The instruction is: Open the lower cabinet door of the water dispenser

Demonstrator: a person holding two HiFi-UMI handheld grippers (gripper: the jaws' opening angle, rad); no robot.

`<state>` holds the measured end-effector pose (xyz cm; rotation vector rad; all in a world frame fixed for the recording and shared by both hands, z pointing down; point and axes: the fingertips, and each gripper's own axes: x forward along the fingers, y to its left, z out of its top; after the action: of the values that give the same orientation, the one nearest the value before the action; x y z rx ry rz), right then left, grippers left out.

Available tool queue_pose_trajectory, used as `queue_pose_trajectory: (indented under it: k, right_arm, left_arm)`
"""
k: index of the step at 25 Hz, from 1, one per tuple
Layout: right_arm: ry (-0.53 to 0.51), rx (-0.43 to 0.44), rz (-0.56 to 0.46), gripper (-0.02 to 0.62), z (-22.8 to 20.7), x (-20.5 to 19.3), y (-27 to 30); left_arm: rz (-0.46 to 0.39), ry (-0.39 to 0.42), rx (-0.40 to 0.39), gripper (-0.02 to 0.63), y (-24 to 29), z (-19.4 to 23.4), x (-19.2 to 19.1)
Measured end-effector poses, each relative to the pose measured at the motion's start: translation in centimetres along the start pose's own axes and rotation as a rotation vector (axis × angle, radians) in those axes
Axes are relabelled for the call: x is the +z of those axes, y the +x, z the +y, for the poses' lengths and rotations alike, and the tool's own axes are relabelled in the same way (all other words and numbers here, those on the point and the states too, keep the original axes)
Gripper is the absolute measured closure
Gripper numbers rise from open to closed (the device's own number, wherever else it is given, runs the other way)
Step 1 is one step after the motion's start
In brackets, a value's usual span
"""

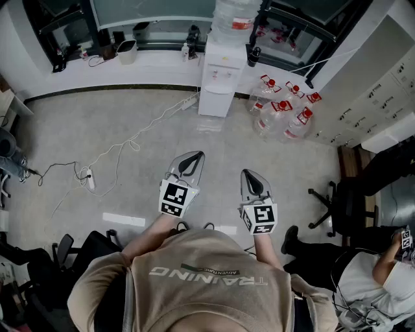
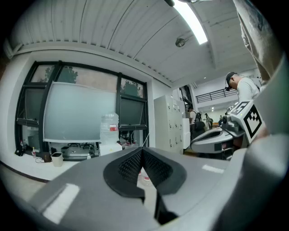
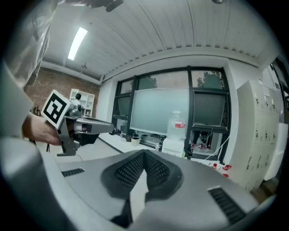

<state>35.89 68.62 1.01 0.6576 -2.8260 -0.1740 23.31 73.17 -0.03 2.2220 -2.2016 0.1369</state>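
The water dispenser (image 1: 220,72) stands against the far wall under the window, white, with a large clear bottle (image 1: 235,18) seated on top. Its lower cabinet door (image 1: 215,100) faces the room and looks closed. Both gripper views also catch the dispenser in the distance, straight beyond the jaws.

On the floor just right of it sits a cluster of spare water bottles (image 1: 283,111) with red caps. A white cable (image 1: 139,133) trails from near the dispenser's base across the tiles to a power strip (image 1: 91,179) at the left. A white counter (image 1: 97,70) runs along the window wall, and grey lockers (image 1: 373,100) line the right side.

The 2 grippers are held out side by side over open floor, well apart from the dispenser. The left gripper (image 1: 194,155) has its jaws brought together at the tips with nothing between them. The right gripper (image 1: 249,173) is likewise fully closed and empty, tipped slightly downward.

A seated person (image 1: 373,275) and an office chair (image 1: 338,202) are at the lower right.
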Motion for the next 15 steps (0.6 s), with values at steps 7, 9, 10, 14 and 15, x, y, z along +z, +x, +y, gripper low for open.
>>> queue_pose_trajectory:
  k: [7, 9, 10, 14, 15]
  right_arm:
    - [0.015, 0.034, 0.032, 0.588, 2.5, -0.5, 2.3]
    - [0.065, 0.045, 0.028, 0.588, 2.4, -0.4, 2.9]
    - [0.101, 0.049, 0.021, 0.588, 2.2, -0.4, 3.3]
    - [0.181, 0.005, 0.018, 0.588, 1.5, -0.5, 4.6]
    - [0.183, -0.009, 0.026, 0.588, 1.5, -0.7, 5.1]
  left_arm:
    - [0.052, -0.033, -0.046, 0.606, 0.4, 0.7, -2.4]
    - [0.047, -0.025, -0.056, 0.606, 0.9, 1.2, -2.0]
    - [0.046, -0.027, -0.061, 0.606, 1.1, 1.6, -2.0]
    - [0.063, -0.038, -0.077, 0.606, 0.6, 2.8, -3.2]
    - [0.074, -0.041, -0.079, 0.606, 0.5, 3.3, -3.8]
